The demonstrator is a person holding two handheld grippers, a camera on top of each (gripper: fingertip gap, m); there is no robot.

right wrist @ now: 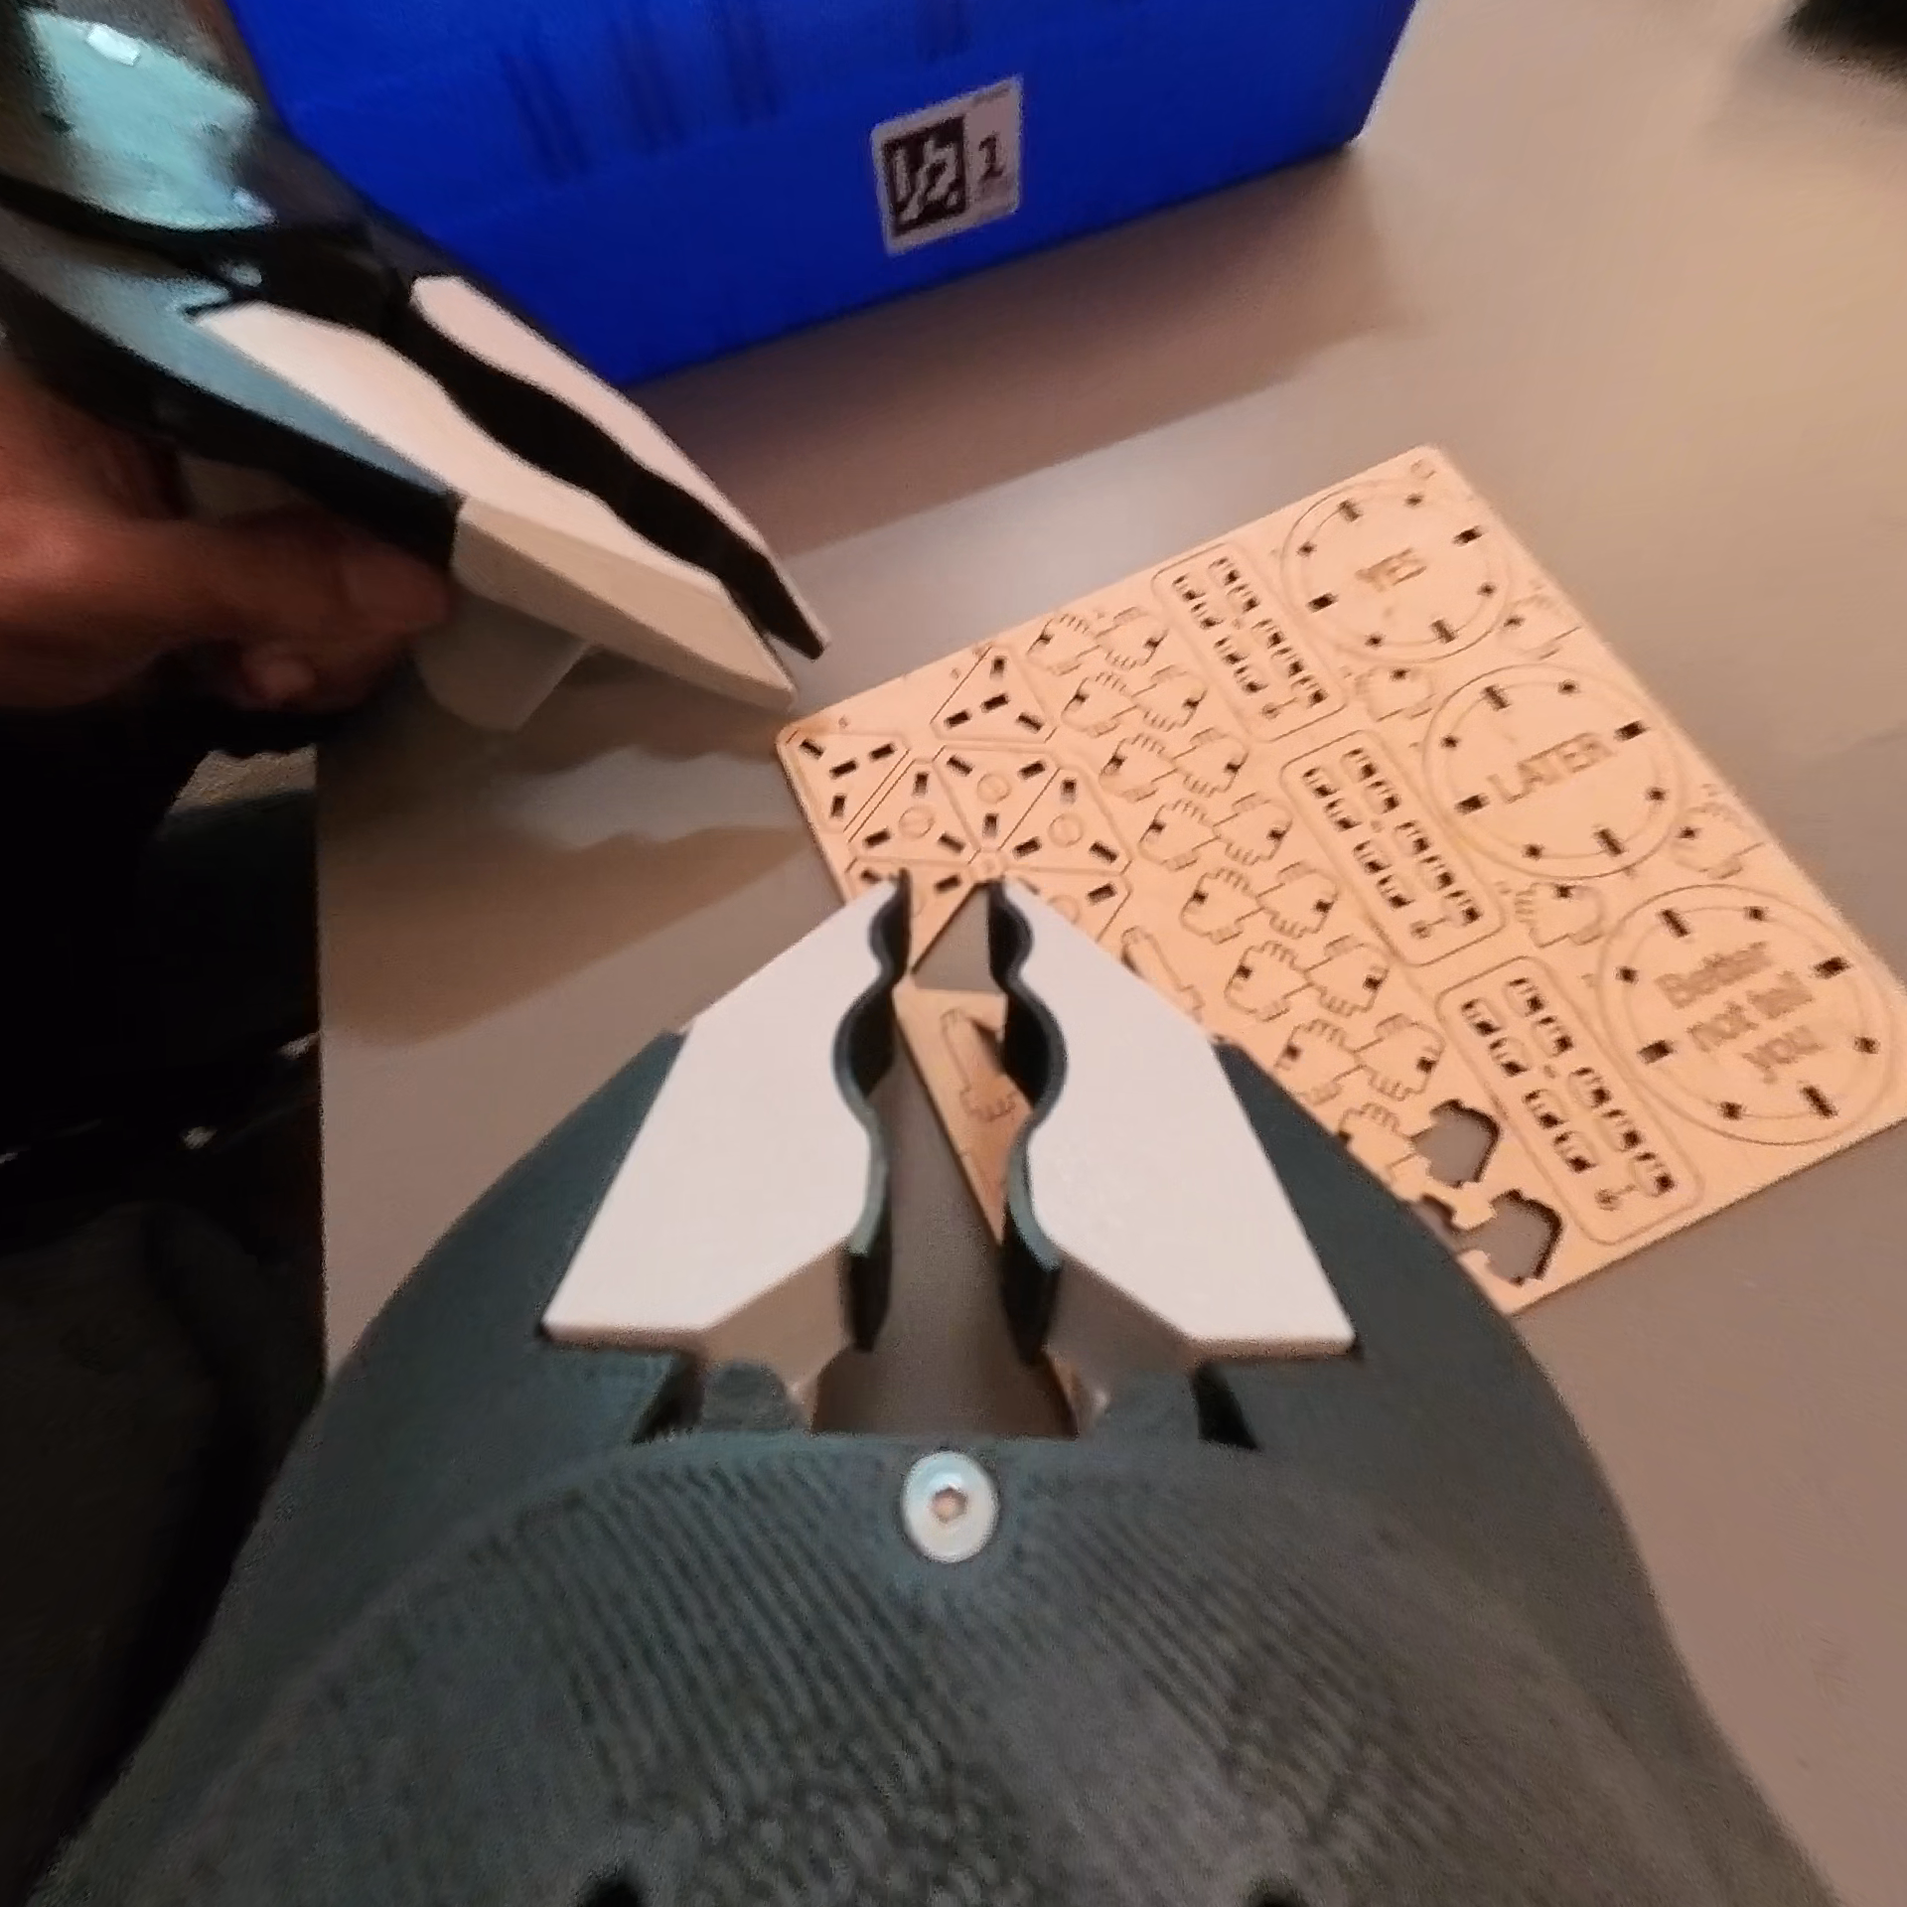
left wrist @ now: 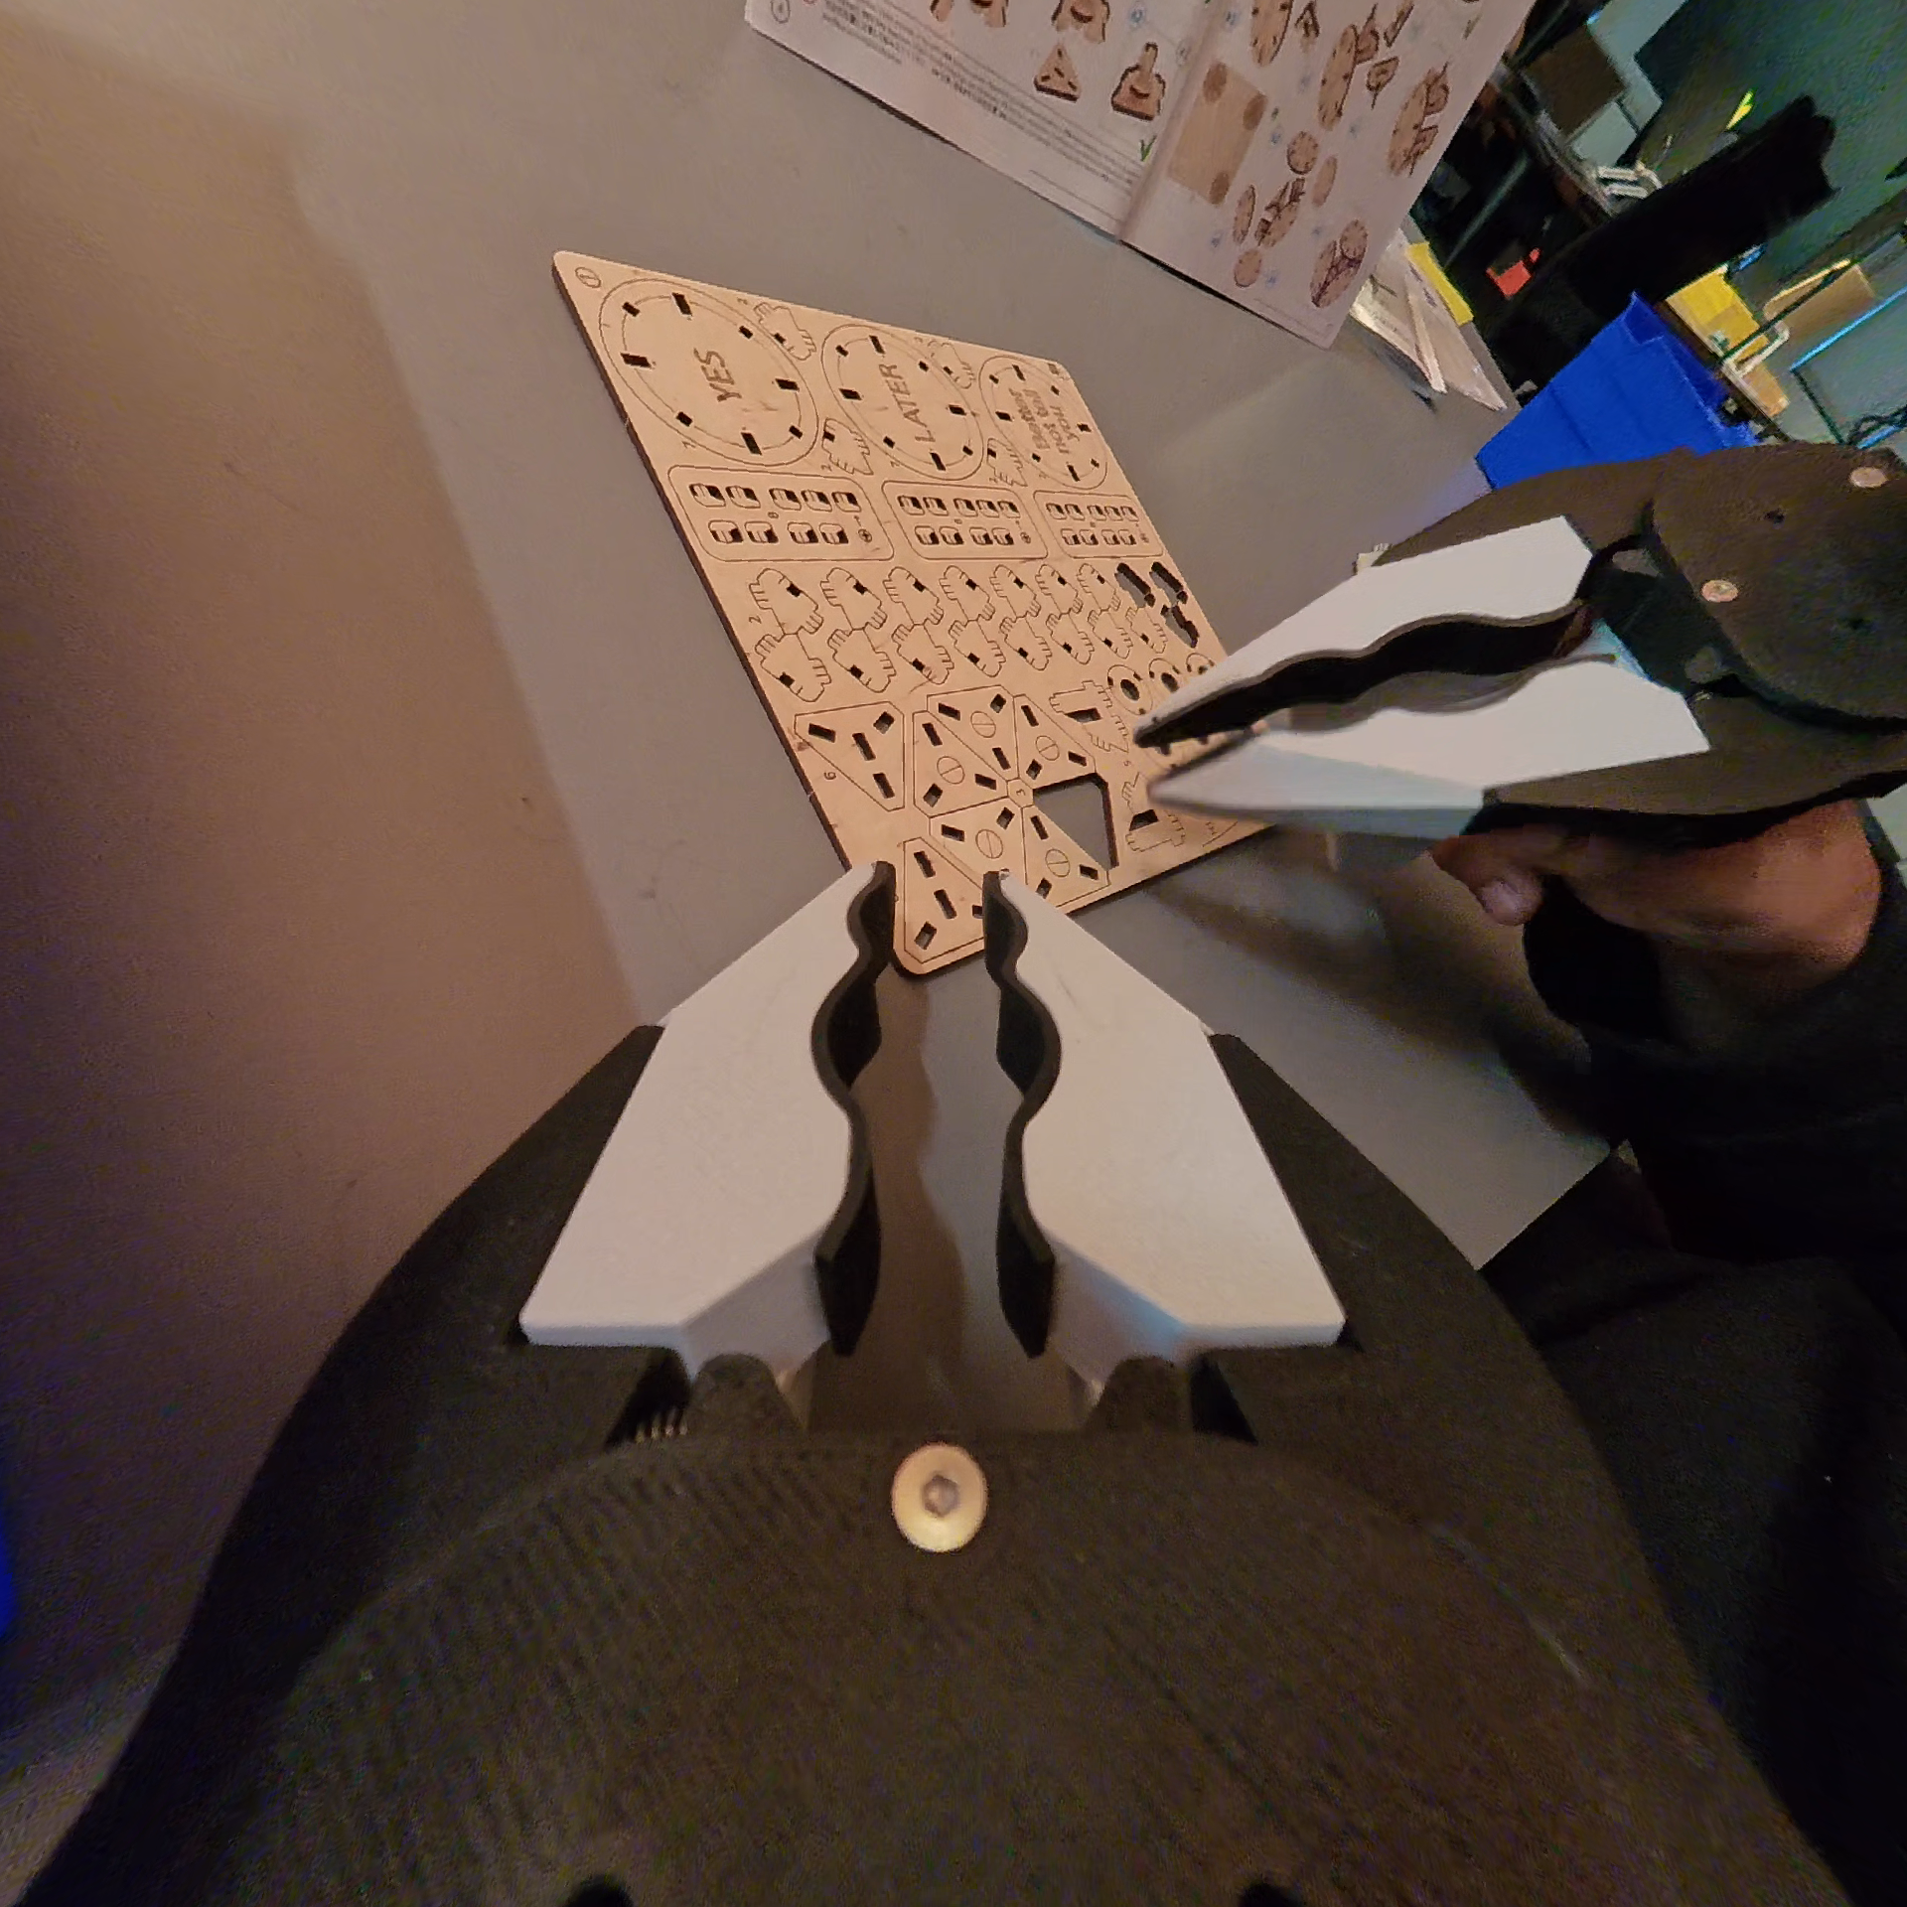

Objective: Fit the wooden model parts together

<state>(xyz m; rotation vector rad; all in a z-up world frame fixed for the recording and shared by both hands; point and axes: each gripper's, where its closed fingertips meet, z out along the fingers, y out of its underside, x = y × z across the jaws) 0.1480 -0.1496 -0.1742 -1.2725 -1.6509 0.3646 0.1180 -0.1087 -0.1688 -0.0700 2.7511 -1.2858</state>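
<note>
A thin wooden sheet (left wrist: 929,578) of laser-cut parts lies flat on the grey table (left wrist: 413,516). Several parts have been taken out of it, leaving holes; one is a four-sided hole (left wrist: 1078,820) near the sheet's near edge. My left gripper (left wrist: 937,887) is open and empty, with the sheet's near corner showing between its fingertips. My right gripper (right wrist: 947,885) is open and empty, with its tips just over that hole (right wrist: 955,955) in the sheet (right wrist: 1342,877). In the left wrist view the right gripper (left wrist: 1151,764) hovers over the sheet's right edge. In the right wrist view the left gripper (right wrist: 795,660) is at the upper left.
A blue bin (right wrist: 722,155) stands behind the sheet and also shows in the left wrist view (left wrist: 1610,402). An open instruction booklet (left wrist: 1135,103) lies at the far side of the table. A hand (left wrist: 1651,877) holds the right gripper. The table edge runs along the right. About 6 cm separates my left fingertips from my right.
</note>
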